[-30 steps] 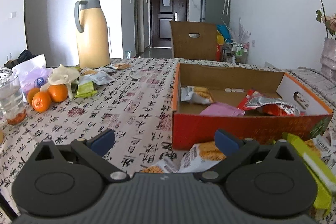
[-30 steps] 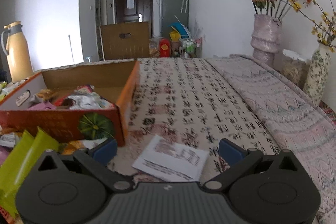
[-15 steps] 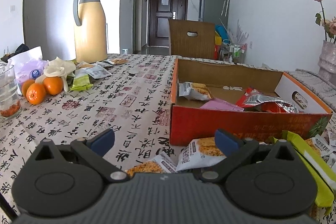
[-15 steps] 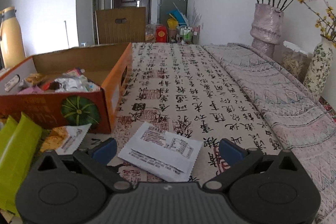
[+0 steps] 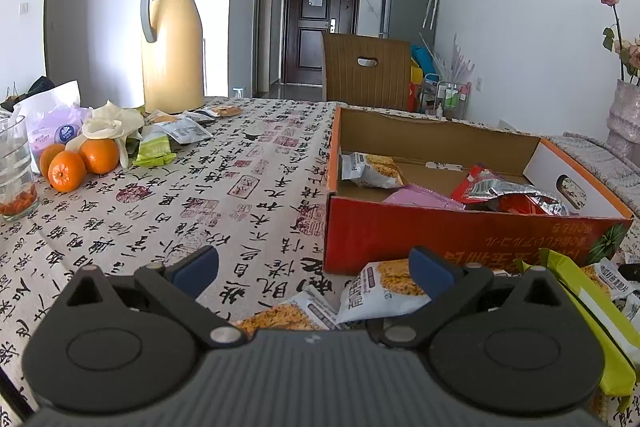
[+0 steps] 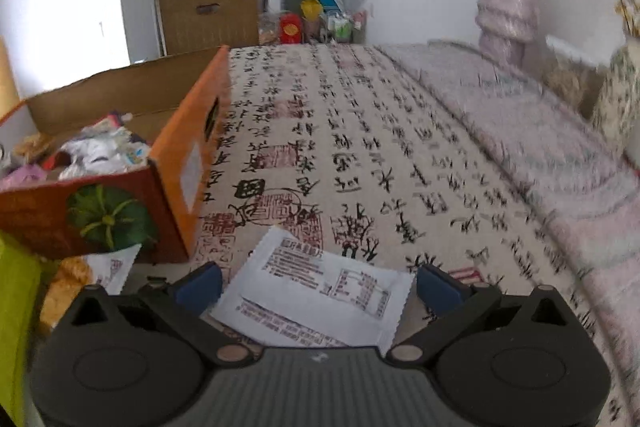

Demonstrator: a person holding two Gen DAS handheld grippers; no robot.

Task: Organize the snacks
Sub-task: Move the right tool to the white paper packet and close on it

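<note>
An orange cardboard box [image 5: 460, 239] [image 6: 176, 155] on the tablecloth holds several snack packets. Loose cracker packets [image 5: 384, 291] lie in front of it, right below my open left gripper [image 5: 312, 267]. A yellow-green packet [image 5: 592, 311] [image 6: 16, 307] lies to the right of them. My right gripper [image 6: 316, 283] is open and low over a white packet [image 6: 320, 295] lying printed side up; the packet sits between the two blue fingertips [image 6: 200, 283], and I see no contact with them.
At the far left are oranges [image 5: 80, 159], a glass [image 5: 16, 171], a tan thermos jug [image 5: 172, 43] and more small packets [image 5: 180, 131]. A brown chair [image 5: 368, 71] stands behind the table. Vases with flowers [image 6: 508, 7] stand at the right edge.
My right gripper has dropped and moved forward, so the white packet now lies between its fingertips. The left gripper has drifted slightly; the view is nearly the same.
</note>
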